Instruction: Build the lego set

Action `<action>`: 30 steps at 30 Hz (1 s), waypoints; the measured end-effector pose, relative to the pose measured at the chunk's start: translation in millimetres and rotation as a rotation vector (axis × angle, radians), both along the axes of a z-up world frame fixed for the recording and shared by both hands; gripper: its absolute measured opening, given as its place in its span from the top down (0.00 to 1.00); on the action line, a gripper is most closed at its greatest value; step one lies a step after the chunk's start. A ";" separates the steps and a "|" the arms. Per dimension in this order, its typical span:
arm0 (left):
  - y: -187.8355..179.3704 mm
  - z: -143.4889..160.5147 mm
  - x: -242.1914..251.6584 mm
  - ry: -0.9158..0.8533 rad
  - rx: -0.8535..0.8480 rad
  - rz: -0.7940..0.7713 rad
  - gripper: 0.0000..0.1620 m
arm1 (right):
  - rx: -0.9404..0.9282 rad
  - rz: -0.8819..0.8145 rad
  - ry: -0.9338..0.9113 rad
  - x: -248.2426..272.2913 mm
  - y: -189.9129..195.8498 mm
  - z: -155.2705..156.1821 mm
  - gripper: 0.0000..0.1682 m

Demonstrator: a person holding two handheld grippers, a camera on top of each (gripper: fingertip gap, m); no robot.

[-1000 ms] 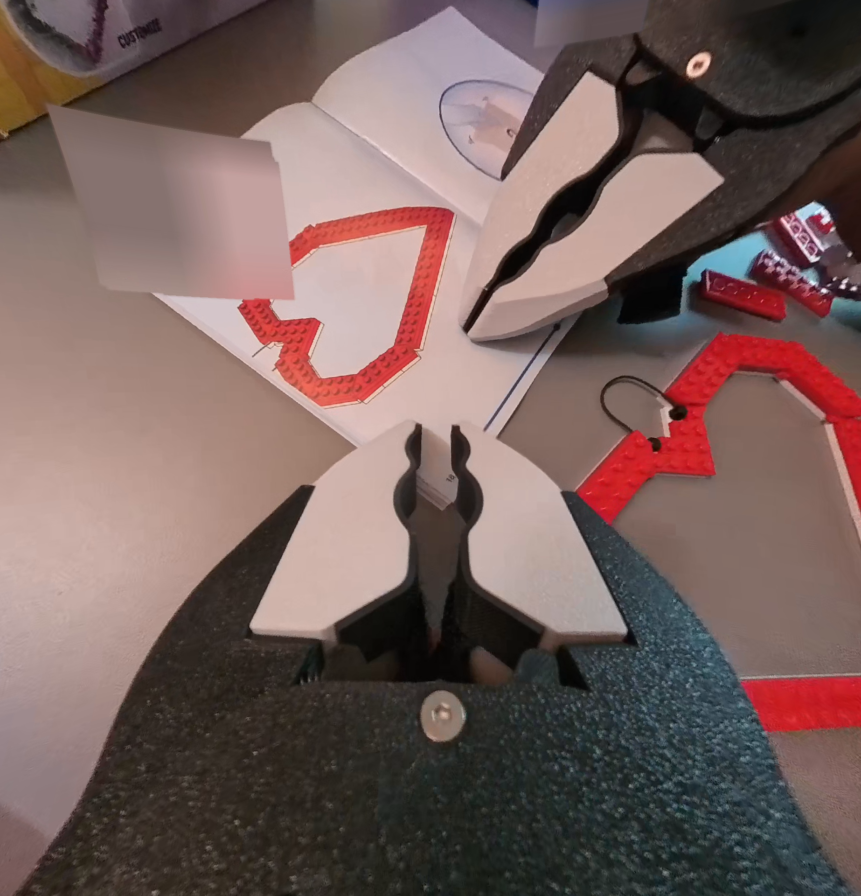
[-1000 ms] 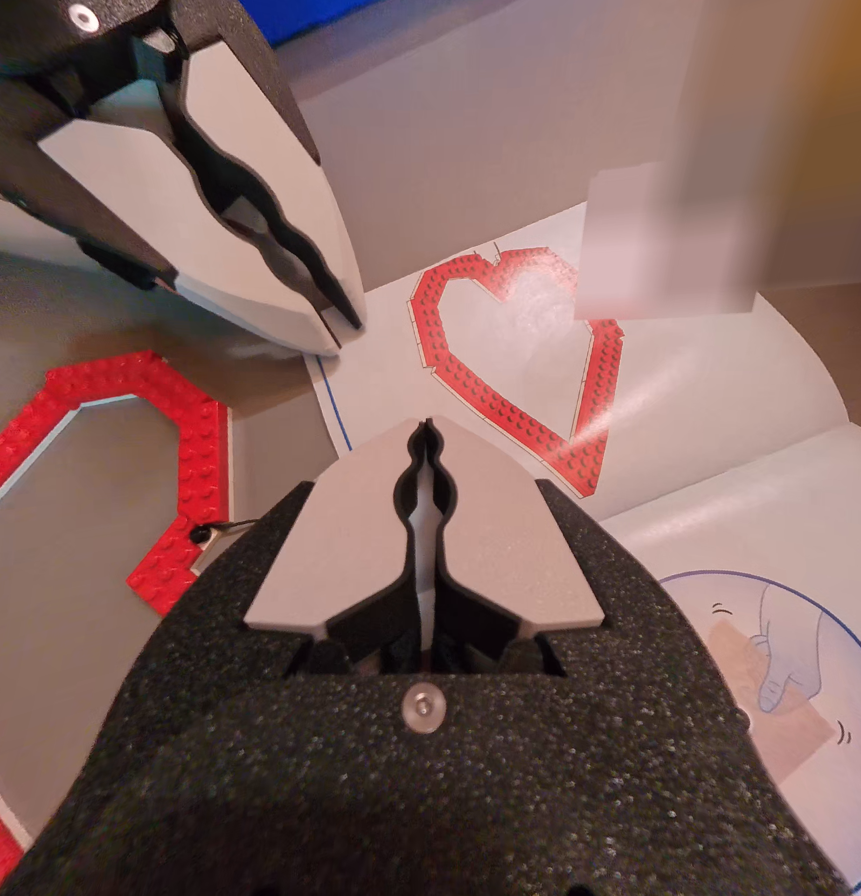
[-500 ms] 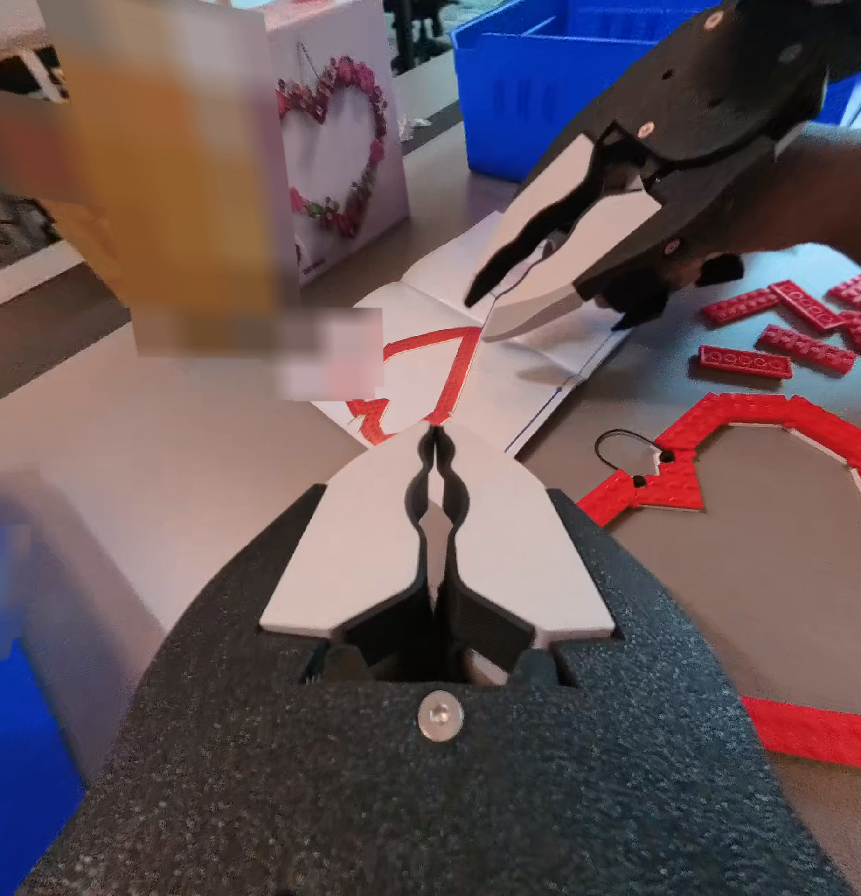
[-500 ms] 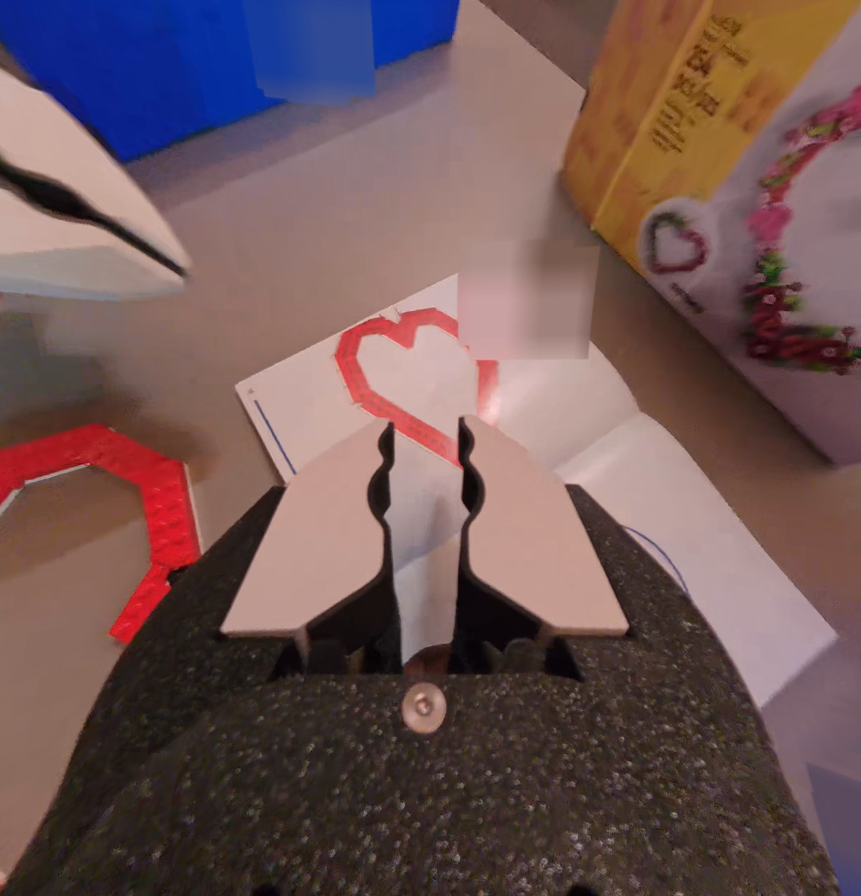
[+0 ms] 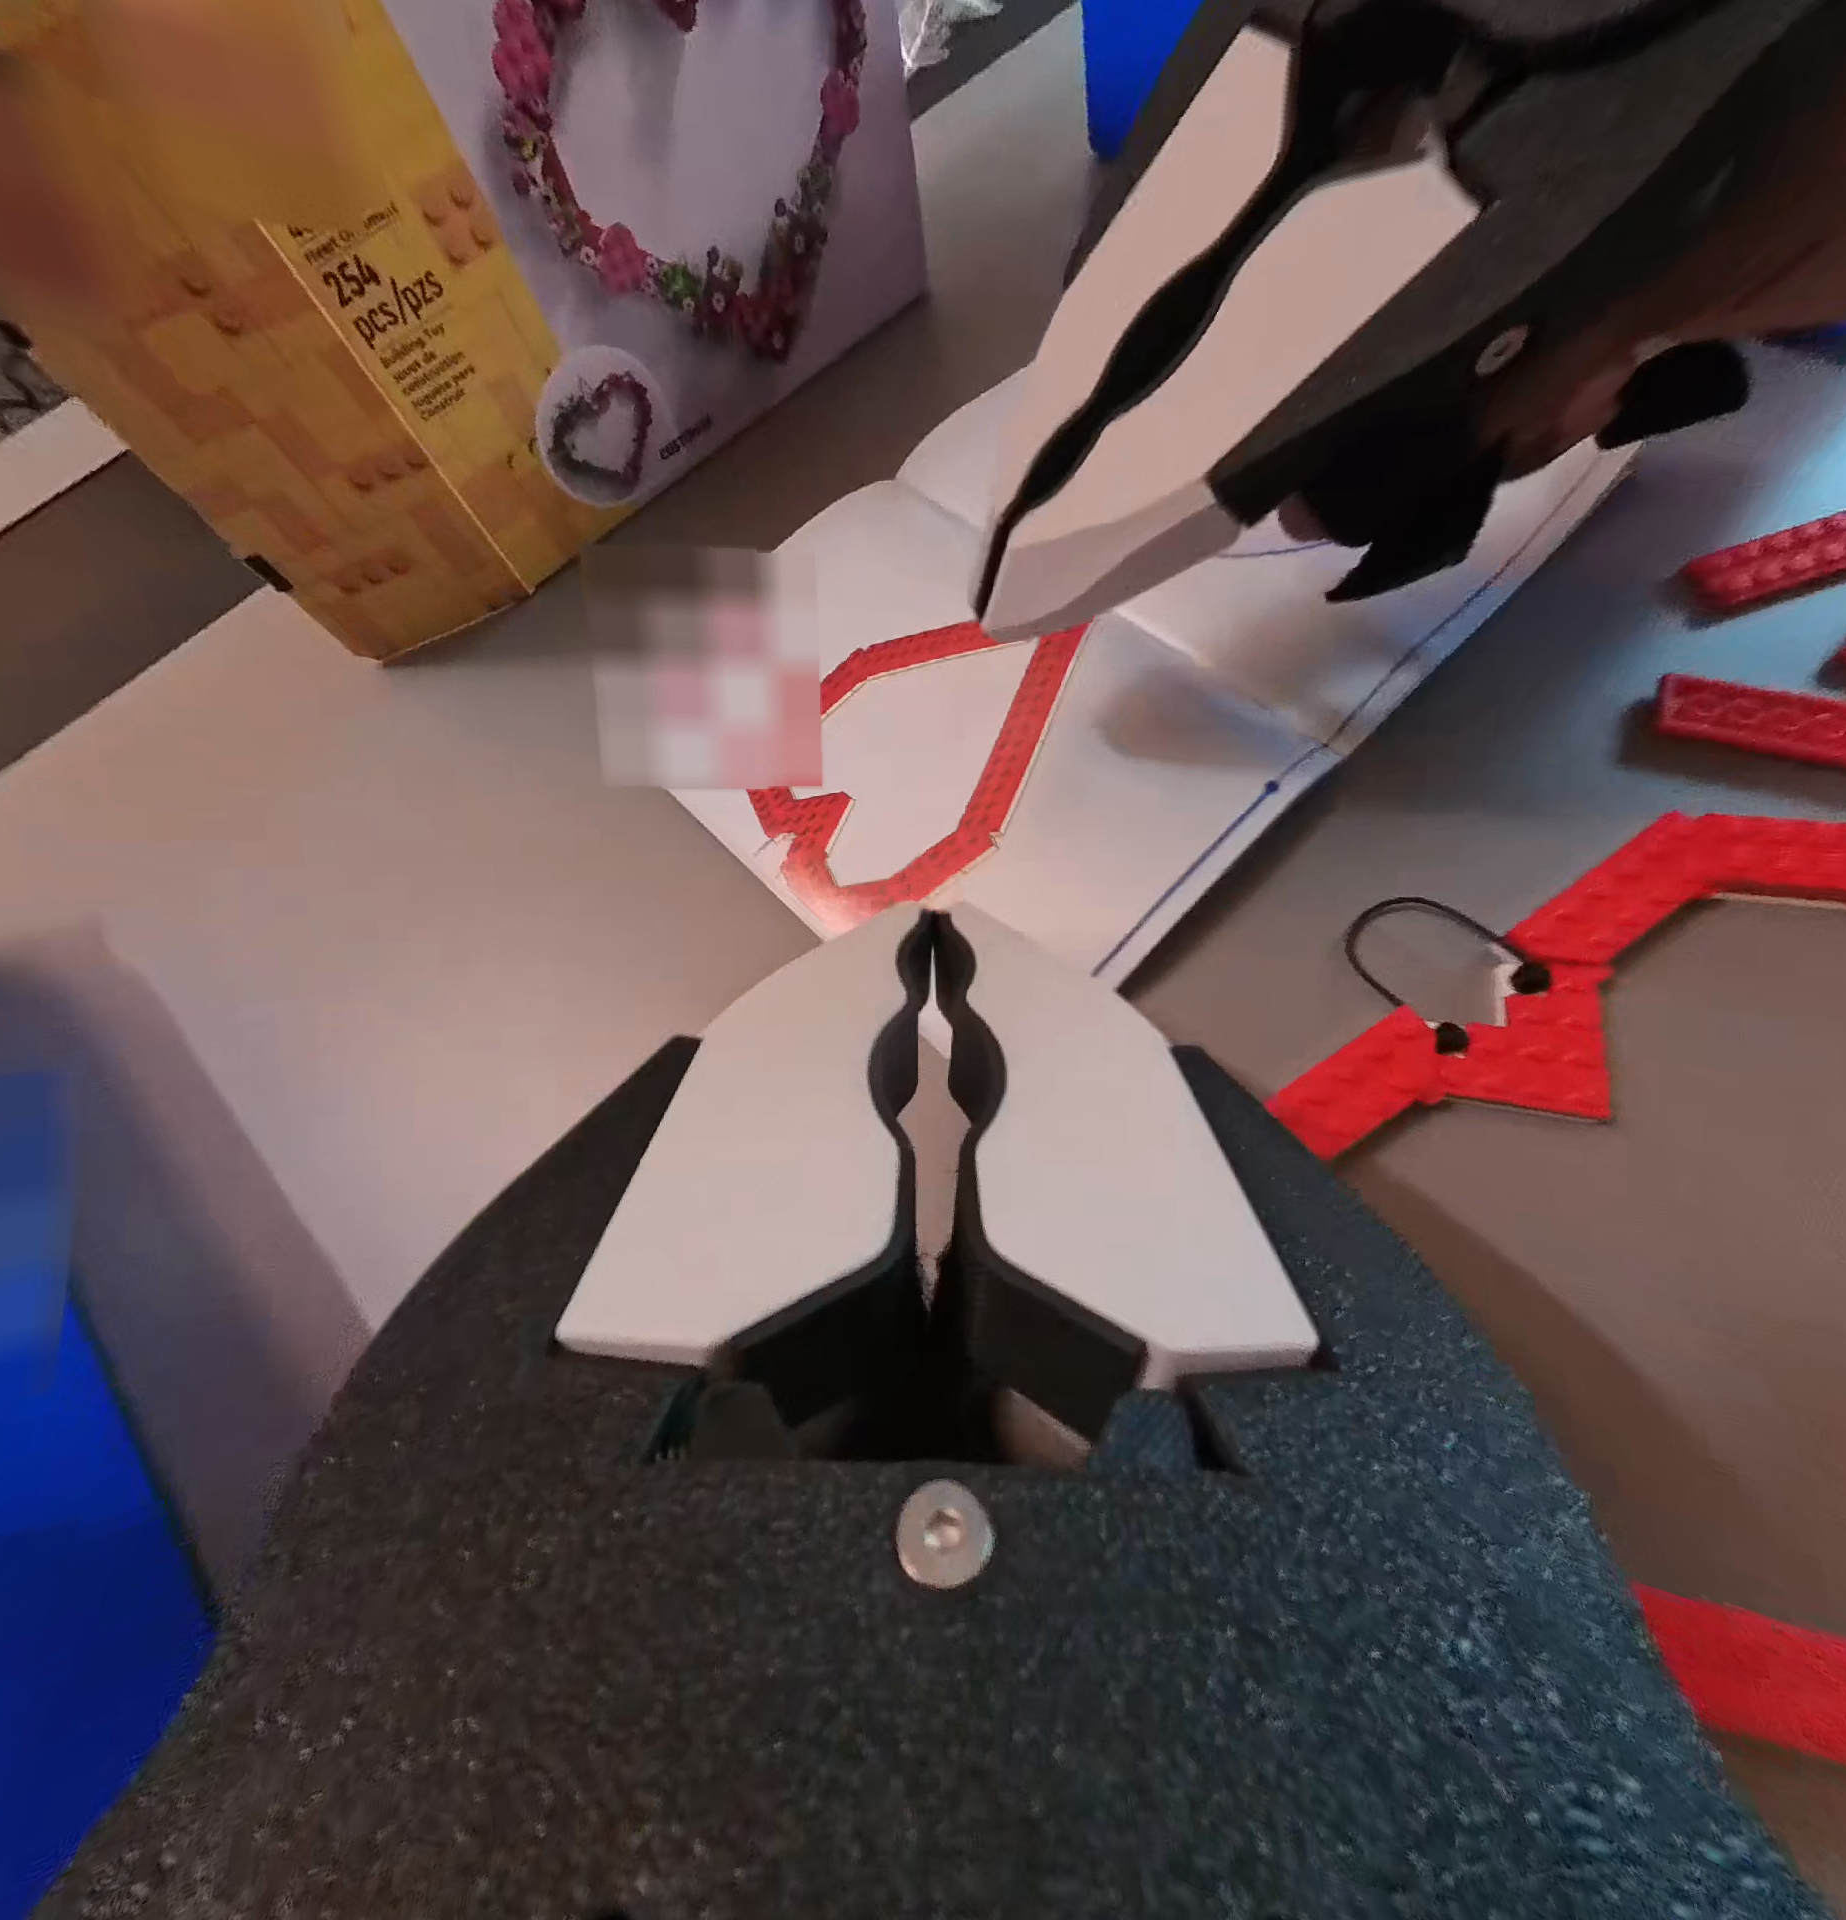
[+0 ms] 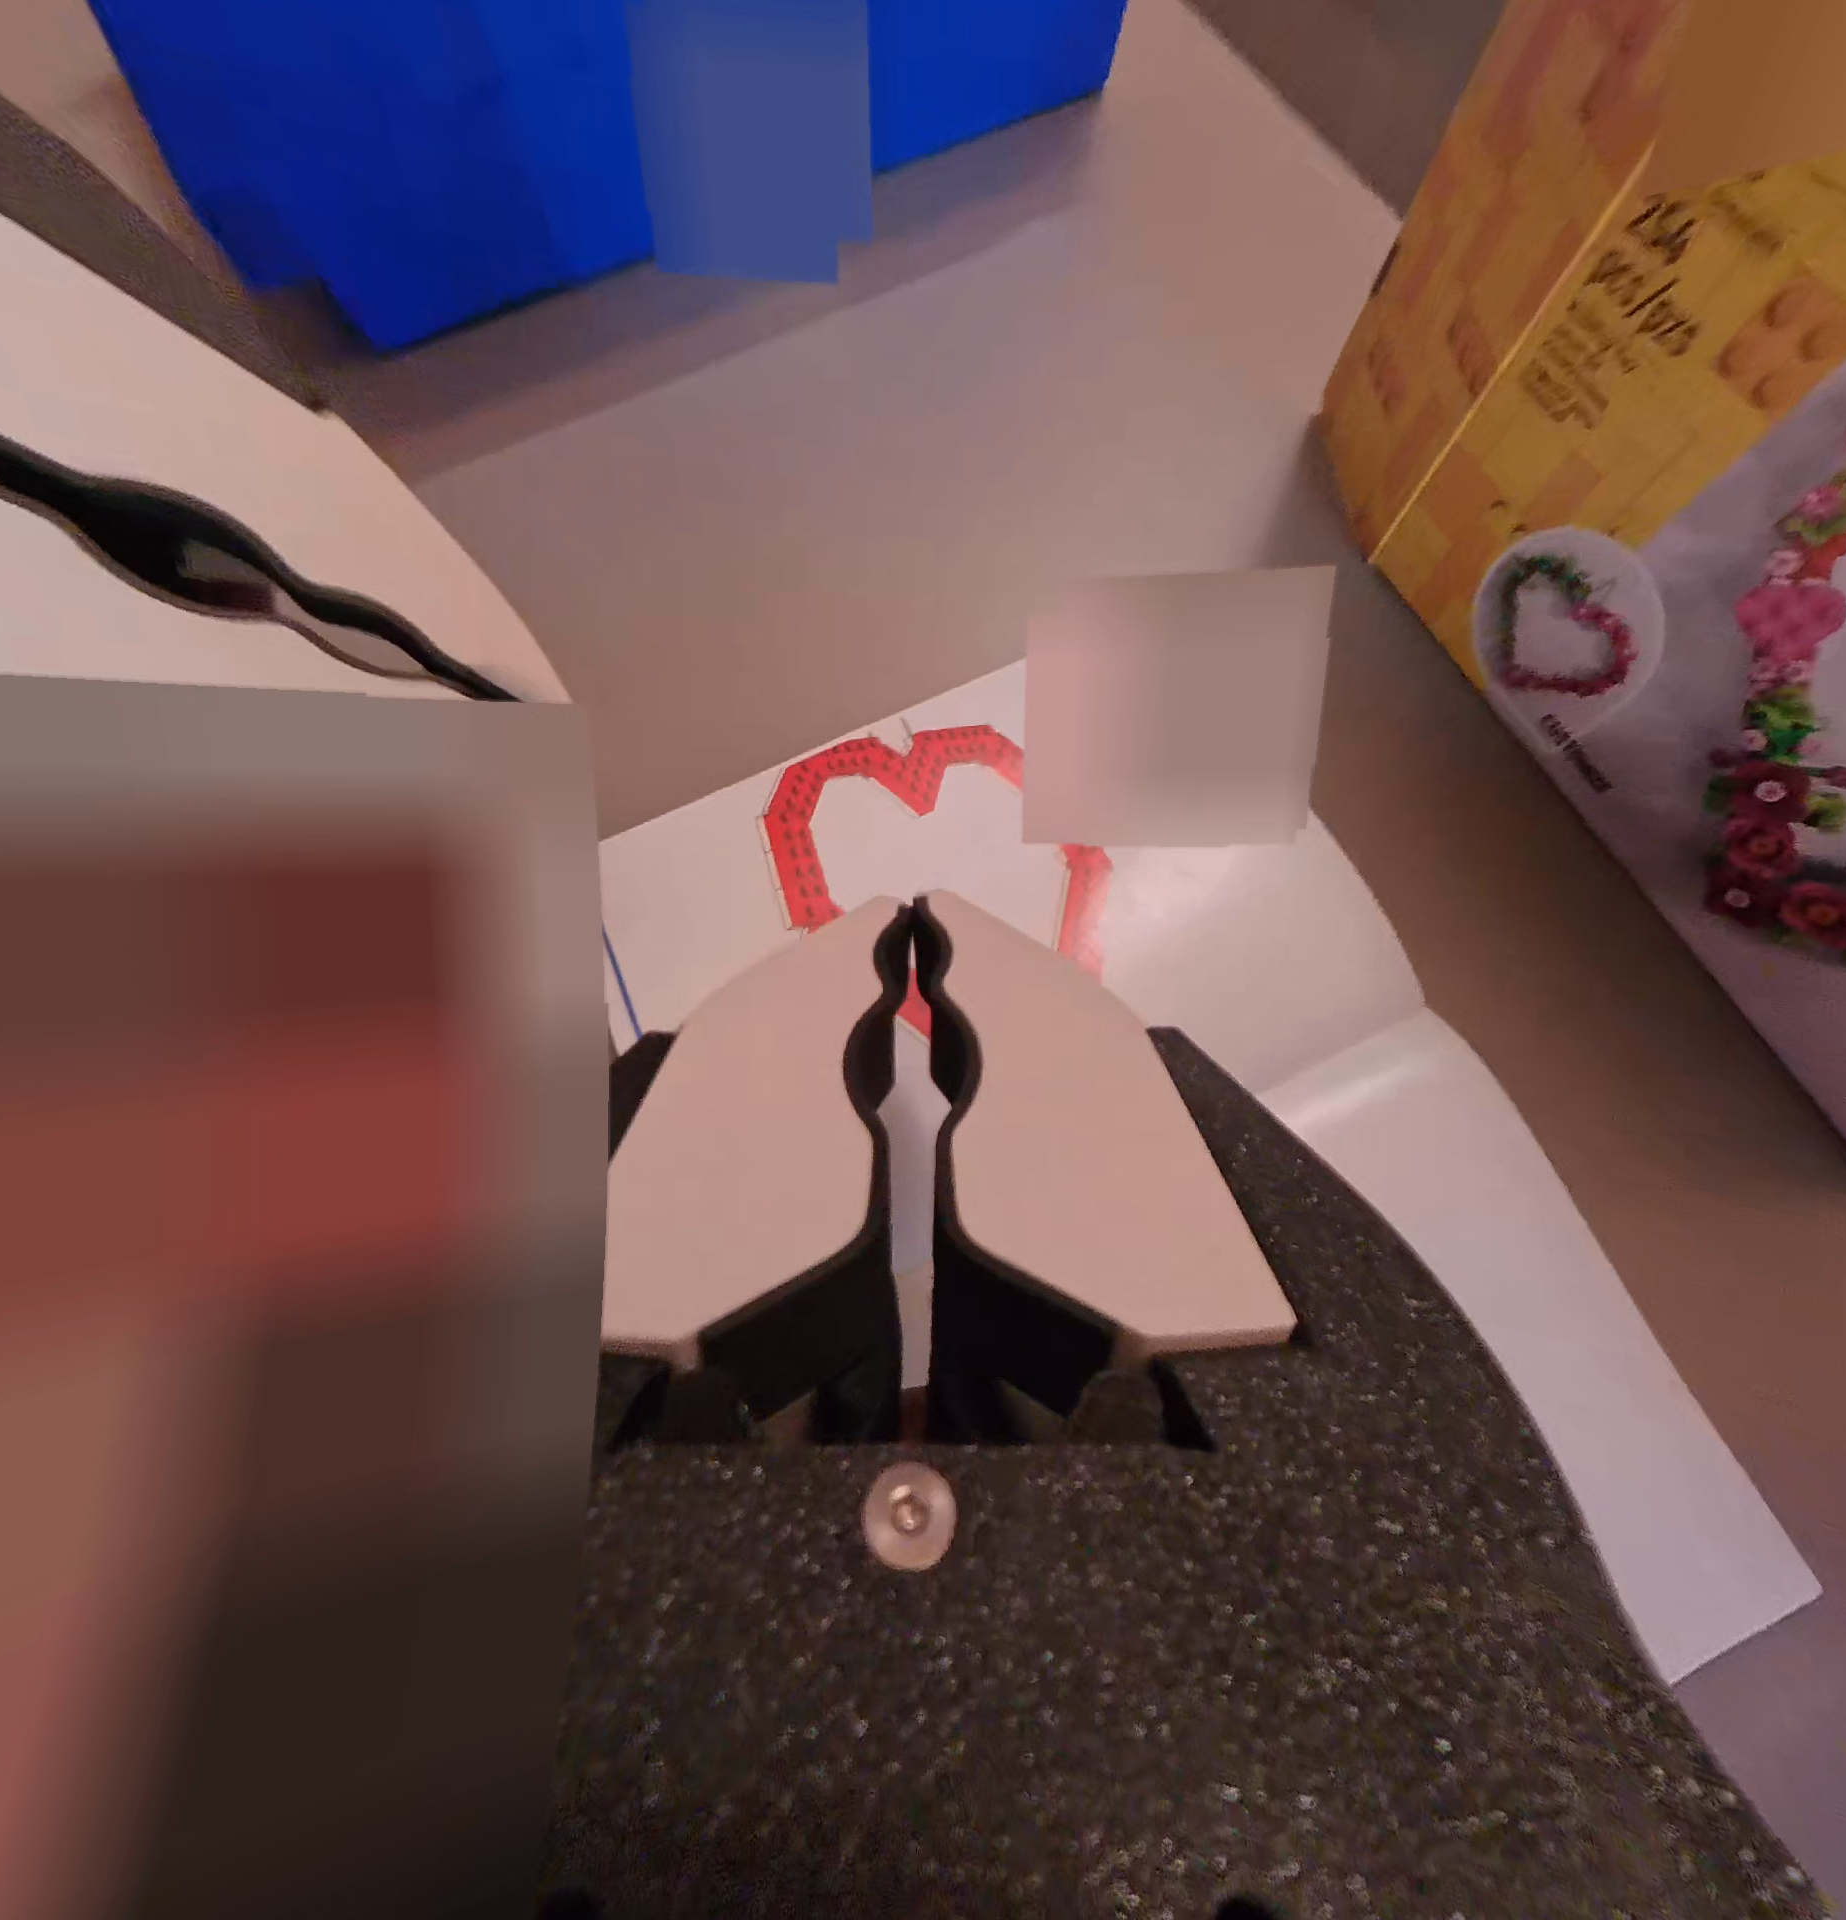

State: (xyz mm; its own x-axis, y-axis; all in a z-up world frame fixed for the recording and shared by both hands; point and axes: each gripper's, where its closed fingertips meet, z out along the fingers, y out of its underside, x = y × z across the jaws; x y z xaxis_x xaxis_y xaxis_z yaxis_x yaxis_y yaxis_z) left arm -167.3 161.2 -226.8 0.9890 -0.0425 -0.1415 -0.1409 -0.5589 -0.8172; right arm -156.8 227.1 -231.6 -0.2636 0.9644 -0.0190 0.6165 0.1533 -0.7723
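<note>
The open instruction booklet [image 5: 1002,790] lies flat on the grey table, showing a printed red heart outline; it also shows in the right wrist view [image 6: 1314,1195]. The built red Lego heart frame [image 5: 1521,1049] with a black cord loop [image 5: 1407,935] lies right of it. My left gripper [image 5: 929,920] is shut and empty, just short of the booklet's near corner. My right gripper [image 6: 914,909] is shut and empty above the booklet; in the left wrist view it [image 5: 986,613] hovers over the printed heart's far edge. The left gripper [image 6: 223,561] shows at upper left in the right wrist view.
Loose red plates [image 5: 1771,722] lie at the far right. The yellow and white set box [image 5: 379,312] stands behind the booklet, also in the right wrist view [image 6: 1625,468]. A blue bin [image 6: 483,156] stands at the back, another blue bin [image 5: 36,1507] at the near left. The left gripper's tips are roughly 7 cm from the right gripper's.
My left gripper let go of the booklet's corner and pulled back, shut. My right gripper opened half a second ago and has shut again. Both views have tilted up from the page.
</note>
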 end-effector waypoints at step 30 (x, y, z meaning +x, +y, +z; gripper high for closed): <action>-78.2 -50.5 128.9 -0.069 -0.244 -0.195 0.97 | 0.069 -0.363 -0.184 189.9 -2.5 -48.7 0.89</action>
State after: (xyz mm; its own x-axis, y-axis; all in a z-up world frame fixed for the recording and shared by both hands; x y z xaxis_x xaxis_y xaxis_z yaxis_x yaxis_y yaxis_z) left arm -38.4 83.0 -277.2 0.9658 -0.2566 -0.0364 -0.2133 -0.7073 -0.6739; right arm 33.1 224.6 -280.3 0.0960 0.9948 0.0337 0.7670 -0.0524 -0.6395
